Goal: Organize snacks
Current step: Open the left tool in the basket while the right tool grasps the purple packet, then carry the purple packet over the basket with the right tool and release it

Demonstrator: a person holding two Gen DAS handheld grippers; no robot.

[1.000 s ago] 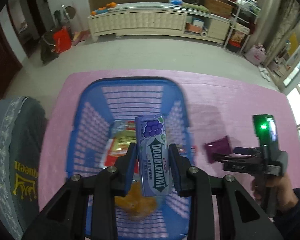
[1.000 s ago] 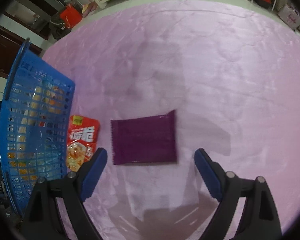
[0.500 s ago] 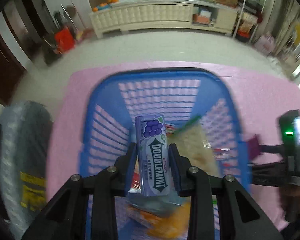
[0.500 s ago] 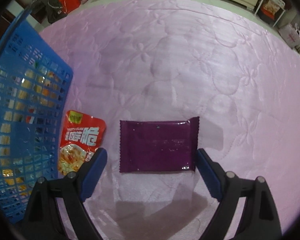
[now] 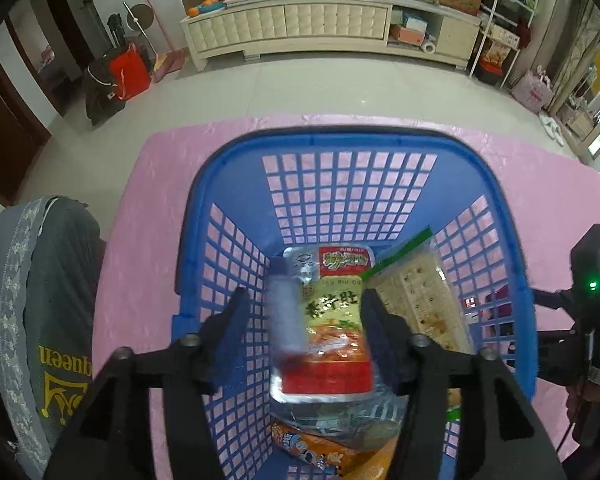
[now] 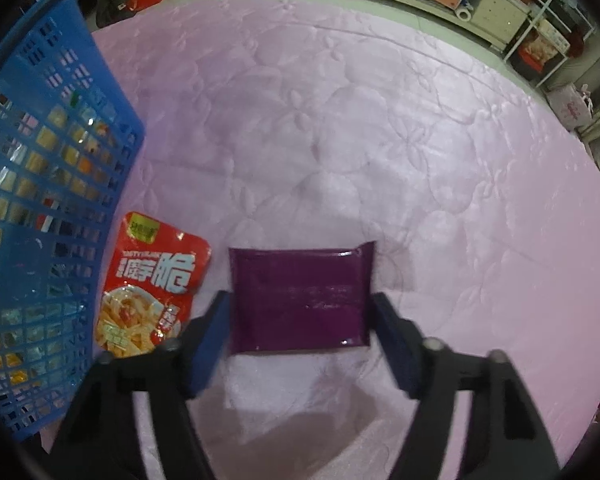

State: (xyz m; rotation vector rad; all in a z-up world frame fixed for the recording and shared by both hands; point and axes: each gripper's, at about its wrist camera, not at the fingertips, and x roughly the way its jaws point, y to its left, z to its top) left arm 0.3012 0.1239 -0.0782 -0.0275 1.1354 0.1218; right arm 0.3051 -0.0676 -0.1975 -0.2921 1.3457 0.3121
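Observation:
My left gripper (image 5: 304, 332) is open above the blue basket (image 5: 340, 148). The purple Doublemint gum pack (image 5: 286, 316) is a blur between the jaws, free of them, over the snack packets in the basket: a red and yellow packet (image 5: 334, 320), a clear cracker pack (image 5: 420, 304) and an orange packet (image 5: 320, 452). My right gripper (image 6: 300, 336) is open low over the pink cloth, its jaws on either side of a flat purple packet (image 6: 300, 300). A red snack pouch (image 6: 152, 284) lies just left of it, beside the basket (image 6: 40, 160).
The pink quilted cloth (image 6: 360, 120) covers the table. A grey chair cover (image 5: 44, 300) stands at the table's left edge. The right hand-held gripper (image 5: 588, 312) shows right of the basket. A cream cabinet (image 5: 320, 32) and shelves stand across the room.
My left gripper moved over the basket, opened and let go of the gum pack, which is dropping. My right gripper came closer and lower, so its jaws now flank the purple packet.

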